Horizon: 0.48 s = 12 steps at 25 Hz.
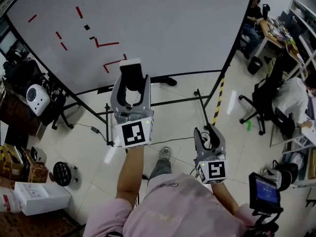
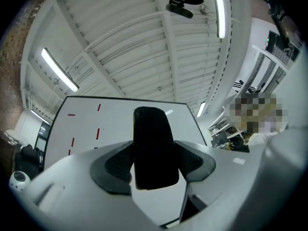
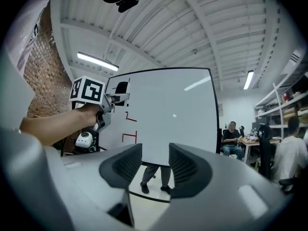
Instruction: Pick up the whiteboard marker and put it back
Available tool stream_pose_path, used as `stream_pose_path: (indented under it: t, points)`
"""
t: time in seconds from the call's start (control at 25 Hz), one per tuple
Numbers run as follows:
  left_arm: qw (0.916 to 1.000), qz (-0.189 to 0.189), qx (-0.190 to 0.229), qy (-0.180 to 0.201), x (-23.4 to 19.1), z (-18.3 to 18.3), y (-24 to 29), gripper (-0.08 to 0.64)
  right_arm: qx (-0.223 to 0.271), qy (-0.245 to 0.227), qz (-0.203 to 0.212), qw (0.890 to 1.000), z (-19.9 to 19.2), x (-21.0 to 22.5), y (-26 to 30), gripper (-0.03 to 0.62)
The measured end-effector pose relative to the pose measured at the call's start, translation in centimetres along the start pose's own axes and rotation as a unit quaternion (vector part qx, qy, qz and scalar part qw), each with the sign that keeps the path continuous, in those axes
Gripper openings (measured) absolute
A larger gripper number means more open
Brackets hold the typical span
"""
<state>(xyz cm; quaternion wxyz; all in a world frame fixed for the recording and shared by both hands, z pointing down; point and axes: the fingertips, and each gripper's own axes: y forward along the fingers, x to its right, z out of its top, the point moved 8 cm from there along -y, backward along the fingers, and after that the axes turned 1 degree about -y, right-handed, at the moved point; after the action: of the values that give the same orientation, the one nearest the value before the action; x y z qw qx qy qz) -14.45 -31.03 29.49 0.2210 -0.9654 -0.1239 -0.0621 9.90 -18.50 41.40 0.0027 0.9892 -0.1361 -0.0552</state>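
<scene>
Head view, read left to right: low on the floor at far left sit cardboard boxes [image 1: 14, 164] and a white box [image 1: 42, 197]; I cannot see what they contain. Next comes my left gripper [image 1: 133, 79], raised in front of the whiteboard [image 1: 173, 28], which carries short red strokes. Its jaws are clenched on a broad black item [image 1: 131, 72] with a pale far end. I take this for the task's marker, though it looks wide enough to be an eraser, and no other marker shows anywhere. Its long axis runs along the jaws, pointing away from me toward the board, just below the red marks. Putting it back would therefore fall to my left hand, the nearer to the board by far. Right of it and closer to my body, my right gripper [image 1: 206, 132] is released, jaws apart with nothing between them. Far right, a dark bin [image 1: 255, 64] stands by a desk, contents hidden.
</scene>
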Motion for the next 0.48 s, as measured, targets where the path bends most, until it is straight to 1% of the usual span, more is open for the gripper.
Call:
stream_pose_path:
  t: [0.12,0.2,0.24,0.32,0.4,0.48]
  points:
    - [0.9996,-0.023,-0.009,0.015,4.3,3.8,-10.2,0.27,0.012,0.005,0.029,0.999,-0.5,-2.0,-7.9,0.169]
    - [0.9995,-0.027,-0.01,0.014,6.6,6.5,-15.9,0.27,0.024,0.009,0.044,0.999,0.2,-3.0,-12.6,0.169]
    - [0.9995,-0.027,-0.002,0.013,7.5,8.0,-18.3,0.269,0.028,0.012,0.051,0.998,0.9,-3.5,-14.8,0.169]
    - [0.999,-0.035,0.016,0.021,8.6,11.4,-22.4,0.27,0.038,0.011,0.071,0.997,2.6,-4.7,-19.0,0.169]
    - [0.9978,-0.052,0.018,0.036,9.6,14.8,-25.8,0.27,0.048,0.005,0.09,0.995,4.6,-5.8,-22.9,0.169]
    - [0.9977,-0.057,0.02,0.03,10.4,17.6,-28.5,0.27,0.065,0.001,0.094,0.993,6.5,-6.5,-25.8,0.169]
